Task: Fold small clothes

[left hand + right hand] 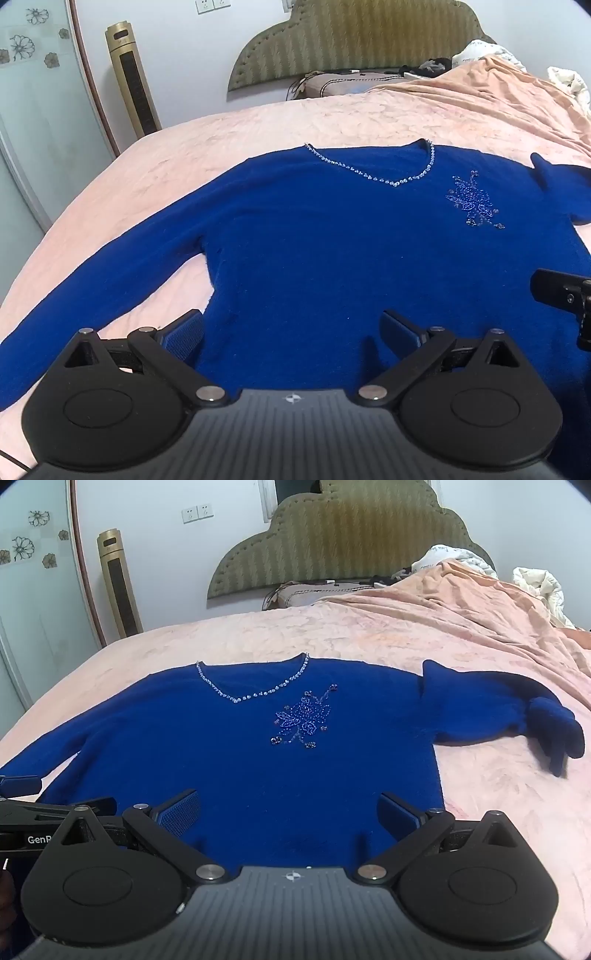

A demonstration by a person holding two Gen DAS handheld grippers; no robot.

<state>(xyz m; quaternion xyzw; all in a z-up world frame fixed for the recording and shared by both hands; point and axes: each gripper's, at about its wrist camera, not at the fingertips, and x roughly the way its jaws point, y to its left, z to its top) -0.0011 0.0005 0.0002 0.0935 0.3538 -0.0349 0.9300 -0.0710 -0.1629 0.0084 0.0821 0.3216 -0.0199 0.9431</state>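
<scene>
A royal-blue sweater lies front-up on the pink bedspread, with a beaded V neckline and a beaded flower on the chest. Its left sleeve stretches out flat; its right sleeve is bunched with the cuff turned back. My left gripper hovers open over the hem's left part, nothing between its fingers. My right gripper hovers open over the hem's right part, likewise holding nothing. Each gripper shows at the edge of the other's view.
A green padded headboard stands at the far end. A rumpled peach blanket and white bedding pile up at the back right. A gold tower fan stands by the wall on the left, beside a glass door.
</scene>
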